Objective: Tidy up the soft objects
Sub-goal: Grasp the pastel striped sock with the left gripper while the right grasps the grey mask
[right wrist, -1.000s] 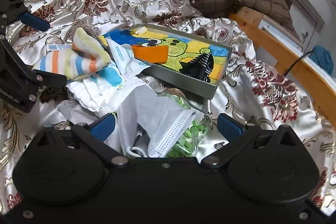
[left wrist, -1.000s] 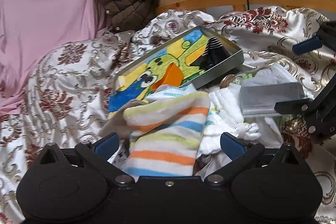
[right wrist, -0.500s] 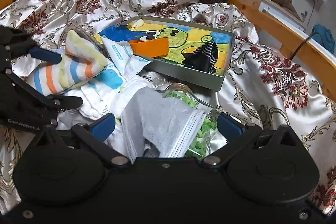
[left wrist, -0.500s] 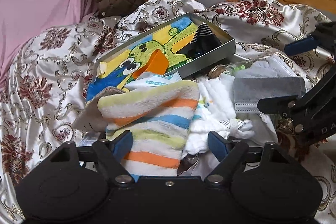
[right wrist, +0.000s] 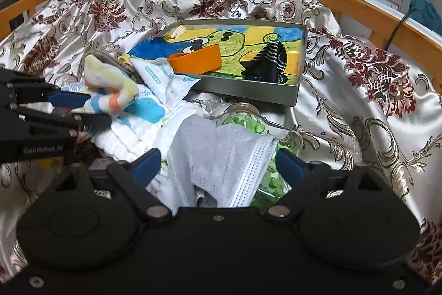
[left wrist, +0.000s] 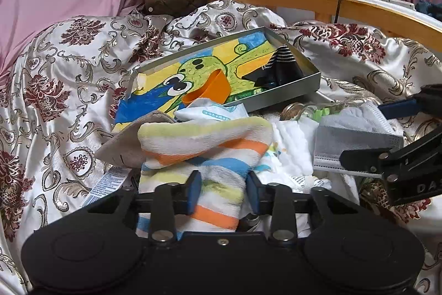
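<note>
1. The striped fleece cloth [left wrist: 204, 145] — yellow, orange, blue and white bands — lies crumpled on the bed's satin bedspread [left wrist: 63, 68], at about 7 o'clock from the metal tin [left wrist: 290, 96] and touching the pile of white items beside it. It looks light, thick and very soft; it should compress and drape instead of keeping its shape.

2. The left gripper [left wrist: 221, 192] has its fingers narrowed around the near end of that cloth and is closing; the blue pads [left wrist: 193, 191] already dent the fleece on both sides. A pinch on a bunched fold like this probably holds better than one on a single edge, which could slide out.

3. The right gripper [right wrist: 218, 165] stands wide with its jaws closing, and the grey-and-white face mask [right wrist: 221, 154] lies between the fingers, not yet pressed. The mask is thin and floppy, nearly weightless — a grip on its pleated middle seems safer than on an ear loop.

4. The mask lies partly on a glass jar of green pieces [right wrist: 248, 123], at 12 o'clock from the right gripper. The jar is hard and breakable, so a deep pinch could catch it.

5. In the tin sit an orange cup [right wrist: 199, 60] and a black striped sock [right wrist: 268, 62].

6. Writing: the left gripper's body reads roughly "GenRobot.AI" in the right wrist view; "DAS" shows on the right gripper in the left view. A printed label by the cloth and blue print on a white packet [right wrist: 160, 73] are too small to read.
</note>
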`<state>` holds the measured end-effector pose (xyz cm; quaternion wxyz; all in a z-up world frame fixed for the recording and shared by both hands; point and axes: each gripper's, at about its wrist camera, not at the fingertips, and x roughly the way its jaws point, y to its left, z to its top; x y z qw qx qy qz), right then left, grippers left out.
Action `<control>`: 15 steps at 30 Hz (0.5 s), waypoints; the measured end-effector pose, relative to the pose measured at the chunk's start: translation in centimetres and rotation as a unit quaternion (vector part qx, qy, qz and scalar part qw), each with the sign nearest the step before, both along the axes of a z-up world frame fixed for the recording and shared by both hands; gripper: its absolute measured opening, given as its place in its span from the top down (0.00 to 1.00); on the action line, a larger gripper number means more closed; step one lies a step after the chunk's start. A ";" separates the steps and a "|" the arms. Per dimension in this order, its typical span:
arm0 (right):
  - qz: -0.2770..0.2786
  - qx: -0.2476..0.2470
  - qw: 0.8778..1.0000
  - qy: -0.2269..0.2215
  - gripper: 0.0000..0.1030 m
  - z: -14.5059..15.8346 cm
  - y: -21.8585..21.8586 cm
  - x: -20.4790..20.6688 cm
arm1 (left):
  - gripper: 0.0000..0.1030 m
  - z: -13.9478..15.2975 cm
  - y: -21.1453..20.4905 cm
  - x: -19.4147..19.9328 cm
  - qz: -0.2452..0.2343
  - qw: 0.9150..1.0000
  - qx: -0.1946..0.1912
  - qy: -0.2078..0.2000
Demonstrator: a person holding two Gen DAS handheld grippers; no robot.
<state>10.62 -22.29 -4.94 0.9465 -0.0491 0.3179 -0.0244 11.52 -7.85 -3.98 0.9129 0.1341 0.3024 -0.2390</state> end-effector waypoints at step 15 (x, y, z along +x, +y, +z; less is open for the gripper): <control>0.010 -0.014 1.000 -0.005 0.55 0.2 0.0 -0.3 | 0.88 0.6 0.3 -0.4 0.003 1.000 -0.024 0.006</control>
